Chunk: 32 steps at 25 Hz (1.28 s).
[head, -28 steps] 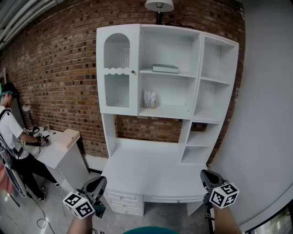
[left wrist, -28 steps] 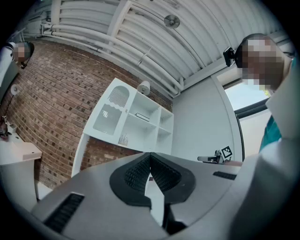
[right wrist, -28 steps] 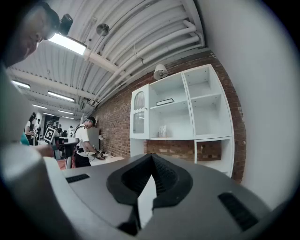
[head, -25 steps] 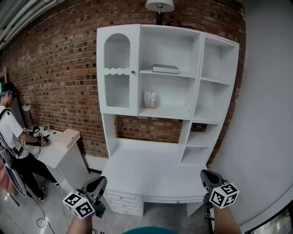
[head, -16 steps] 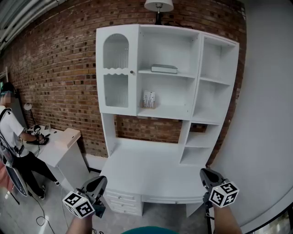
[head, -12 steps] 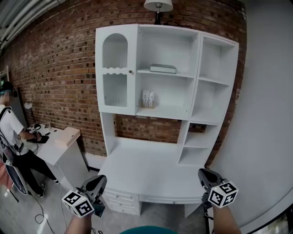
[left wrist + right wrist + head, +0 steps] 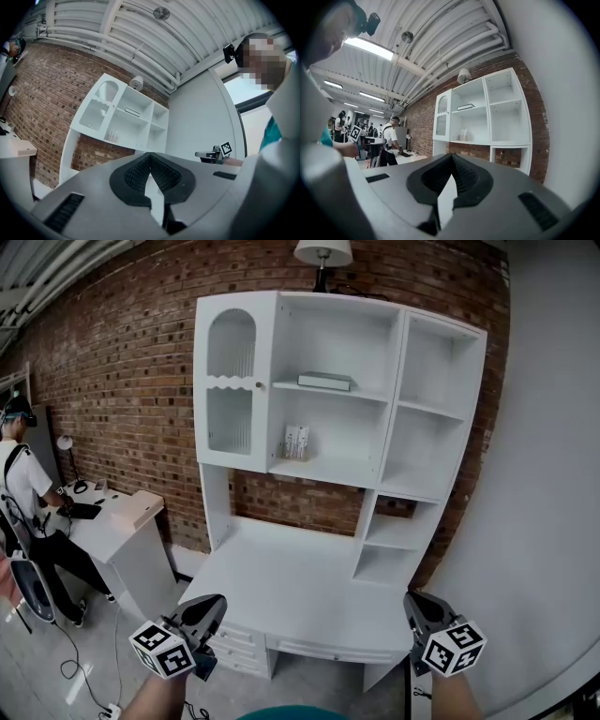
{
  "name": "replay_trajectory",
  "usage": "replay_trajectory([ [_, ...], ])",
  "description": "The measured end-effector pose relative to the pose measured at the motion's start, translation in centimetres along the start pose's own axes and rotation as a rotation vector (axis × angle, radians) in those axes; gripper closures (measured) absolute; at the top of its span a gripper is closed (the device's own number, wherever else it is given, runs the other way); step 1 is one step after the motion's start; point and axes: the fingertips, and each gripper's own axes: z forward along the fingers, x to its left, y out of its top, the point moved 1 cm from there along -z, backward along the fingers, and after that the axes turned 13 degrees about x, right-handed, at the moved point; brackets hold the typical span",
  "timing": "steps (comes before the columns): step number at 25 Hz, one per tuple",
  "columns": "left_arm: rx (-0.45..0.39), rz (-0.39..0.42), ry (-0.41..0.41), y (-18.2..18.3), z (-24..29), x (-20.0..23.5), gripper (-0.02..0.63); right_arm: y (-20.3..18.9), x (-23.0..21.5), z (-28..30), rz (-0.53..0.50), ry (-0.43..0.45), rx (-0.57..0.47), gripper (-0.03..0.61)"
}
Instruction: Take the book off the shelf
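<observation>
A grey book lies flat on the upper middle shelf of a white shelf unit against the brick wall. It also shows small and far off as the book in the left gripper view and the book in the right gripper view. My left gripper hangs low before the desk's front left corner, shut and empty. My right gripper is held low at the front right, also shut with nothing in it. Both are far below the book. In their own views, the left gripper and right gripper show jaws meeting at the tip.
A white desk top with drawers runs under the shelves. Small white items stand on the middle shelf, beside a closed glazed cabinet door. A lamp sits on top. A person stands at a white table at left. A grey wall closes the right.
The head view has drifted, so the shelf unit sits slightly further left and lower. Both grippers stay low and shut. The person at left has straightened up.
</observation>
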Motion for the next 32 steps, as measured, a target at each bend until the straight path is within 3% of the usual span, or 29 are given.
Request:
replay_trajectory([
  [7,0.035,0.019,-0.022,-0.2,2.7,-2.6,0.601,-0.4,-1.7,-0.1,-0.002,0.025,0.005,0.557],
  [14,0.027,-0.010,-0.036,-0.3,5.1,0.1,0.601,-0.5,-3.0,2.7,0.003,0.014,0.017,0.557],
  [22,-0.005,-0.027,-0.129,0.3,10.7,10.3,0.601,1.6,-3.7,11.5,-0.011,-0.063,0.019,0.557],
  [32,0.017,-0.017,-0.250,5.7,18.7,24.8,0.601,8.6,-3.7,25.8,0.011,-0.134,0.008,0.557],
])
